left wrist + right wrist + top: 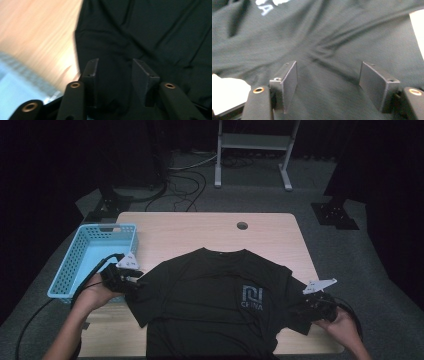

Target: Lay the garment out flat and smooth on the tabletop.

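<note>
Blue basket (95, 257) at table (200, 227) left edge — empty.

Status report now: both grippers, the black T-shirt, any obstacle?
Left gripper open at the black cotton T-shirt's sleeve. Right gripper open over the other sleeve. Shirt flat on wooden table. Blue plastic basket beside left gripper, not blocking.

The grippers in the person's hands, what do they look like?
Both are black. The left gripper and right gripper each carry a pale grey three-cornered plate on top and trail a black cable. Up close, their jaws are flat black blocks with brass-coloured rings. The forearms are bare.
</note>
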`<control>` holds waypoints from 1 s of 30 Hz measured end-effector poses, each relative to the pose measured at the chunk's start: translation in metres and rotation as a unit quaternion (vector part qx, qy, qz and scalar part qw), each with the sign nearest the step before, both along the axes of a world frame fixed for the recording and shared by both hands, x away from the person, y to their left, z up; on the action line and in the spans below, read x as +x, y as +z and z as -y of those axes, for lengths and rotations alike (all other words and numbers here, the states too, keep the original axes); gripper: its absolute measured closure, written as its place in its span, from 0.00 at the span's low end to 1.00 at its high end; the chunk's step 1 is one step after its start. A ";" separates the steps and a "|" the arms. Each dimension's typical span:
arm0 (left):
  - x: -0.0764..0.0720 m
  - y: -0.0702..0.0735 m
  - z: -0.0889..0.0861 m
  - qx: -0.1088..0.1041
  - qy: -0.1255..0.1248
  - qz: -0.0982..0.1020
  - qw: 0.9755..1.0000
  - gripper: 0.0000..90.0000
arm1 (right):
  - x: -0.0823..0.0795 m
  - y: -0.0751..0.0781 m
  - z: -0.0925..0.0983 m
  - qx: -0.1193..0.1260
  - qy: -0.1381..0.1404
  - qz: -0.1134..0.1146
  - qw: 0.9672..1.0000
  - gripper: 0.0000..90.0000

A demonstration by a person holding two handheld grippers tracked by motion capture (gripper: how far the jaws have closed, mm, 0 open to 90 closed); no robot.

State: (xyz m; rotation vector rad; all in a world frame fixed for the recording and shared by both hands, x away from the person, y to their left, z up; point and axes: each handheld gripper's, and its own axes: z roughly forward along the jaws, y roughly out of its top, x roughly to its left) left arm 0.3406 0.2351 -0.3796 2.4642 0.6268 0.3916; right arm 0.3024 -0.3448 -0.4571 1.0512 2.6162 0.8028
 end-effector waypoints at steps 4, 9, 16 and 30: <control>-0.002 -0.014 0.024 -0.017 -0.015 -0.008 1.000 0.48 | -0.006 0.005 -0.011 0.003 0.002 0.013 1.000 0.31; -0.005 -0.037 0.054 -0.040 -0.018 -0.008 0.999 0.28 | -0.012 0.005 -0.023 0.015 -0.016 0.006 1.000 0.27; -0.007 -0.072 0.074 -0.042 0.012 -0.034 0.998 0.18 | -0.016 -0.005 -0.034 -0.004 -0.042 0.007 0.999 0.25; 0.002 -0.087 0.065 -0.057 0.074 -0.054 0.994 0.11 | 0.010 -0.011 0.005 0.006 -0.006 0.006 1.000 0.21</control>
